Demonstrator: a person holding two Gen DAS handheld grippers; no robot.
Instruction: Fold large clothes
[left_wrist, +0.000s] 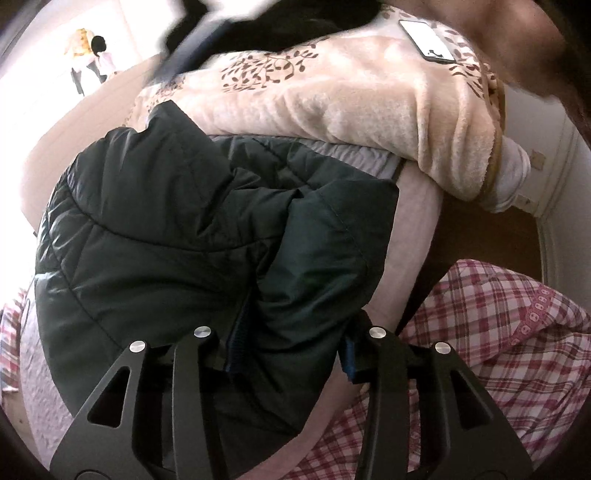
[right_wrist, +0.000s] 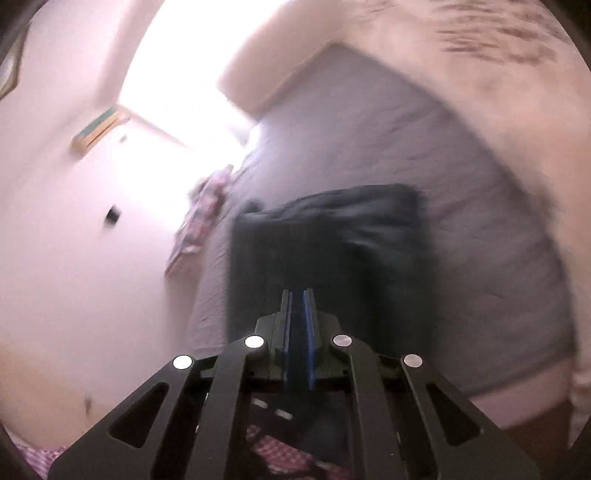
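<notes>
A dark green quilted jacket (left_wrist: 177, 229) lies folded on the grey bed sheet (left_wrist: 354, 155) and fills the left wrist view. My left gripper (left_wrist: 288, 354) stands wide apart around a thick fold of the jacket's near edge, blue pads showing at both sides of the bulge. In the right wrist view the same jacket (right_wrist: 325, 243) lies as a dark rectangle on the sheet (right_wrist: 369, 140). My right gripper (right_wrist: 298, 317) hovers above its near edge with the blue pads pressed together and nothing between them. That view is blurred.
A beige fleece blanket (left_wrist: 332, 103) with a leaf print lies behind the jacket, a phone (left_wrist: 426, 40) on top of it. A red and white plaid cloth (left_wrist: 498, 332) lies at the lower right. A white wall (right_wrist: 74, 240) and a bright window are to the left.
</notes>
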